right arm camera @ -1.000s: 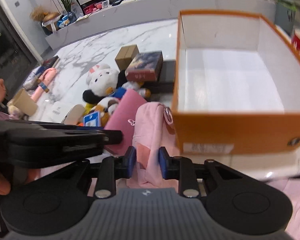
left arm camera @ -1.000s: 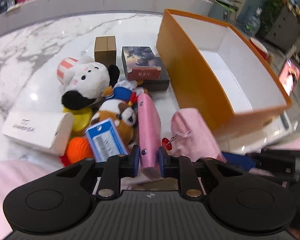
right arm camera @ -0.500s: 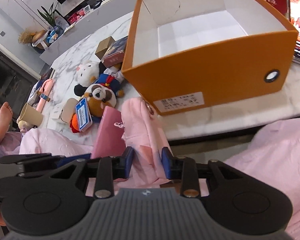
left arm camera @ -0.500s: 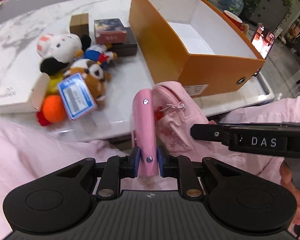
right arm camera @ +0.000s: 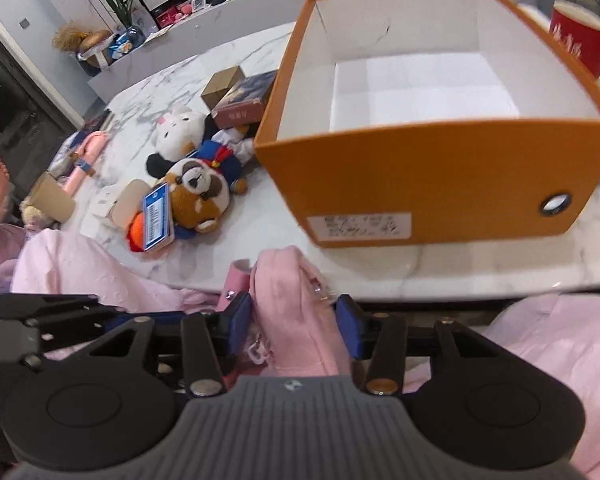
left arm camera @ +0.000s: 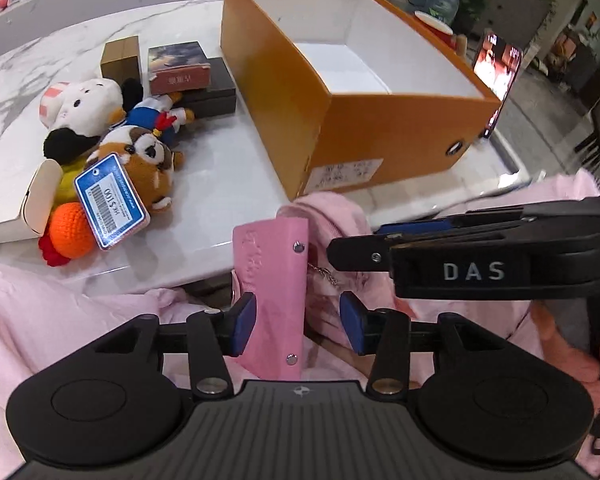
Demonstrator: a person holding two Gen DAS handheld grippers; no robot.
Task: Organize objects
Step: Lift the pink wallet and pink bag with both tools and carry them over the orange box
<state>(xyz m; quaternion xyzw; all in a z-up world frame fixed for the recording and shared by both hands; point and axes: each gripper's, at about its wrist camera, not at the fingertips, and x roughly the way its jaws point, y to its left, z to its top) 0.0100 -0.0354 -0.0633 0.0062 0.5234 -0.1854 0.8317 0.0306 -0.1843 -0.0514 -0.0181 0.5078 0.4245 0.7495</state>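
Observation:
My left gripper (left arm camera: 296, 318) is open; a pink snap case (left arm camera: 274, 280) stands between its jaws, leaning on the left pad, off the table's near edge. My right gripper (right arm camera: 296, 322) is open around a pink cloth pouch (right arm camera: 290, 308), which also shows in the left wrist view (left arm camera: 336, 216) beside the case. The open, empty orange box (left arm camera: 340, 128) stands on the marble table (left arm camera: 228, 184), also seen in the right wrist view (right arm camera: 432, 176). A pile of plush toys (left arm camera: 112, 136) with a blue price tag (left arm camera: 110, 200) lies left of it.
Small boxes (left arm camera: 180, 66) sit behind the toys, a white carton (left arm camera: 16, 204) at far left. A red mug (right arm camera: 576, 36) and a lit phone screen (left arm camera: 496, 68) are right of the orange box. Pink-clothed legs lie under both grippers.
Both grippers pulled back from the table toward the person's lap, carrying the pink case and pouch. Both sets of jaws then spread open; the case now stands loose in the left one.

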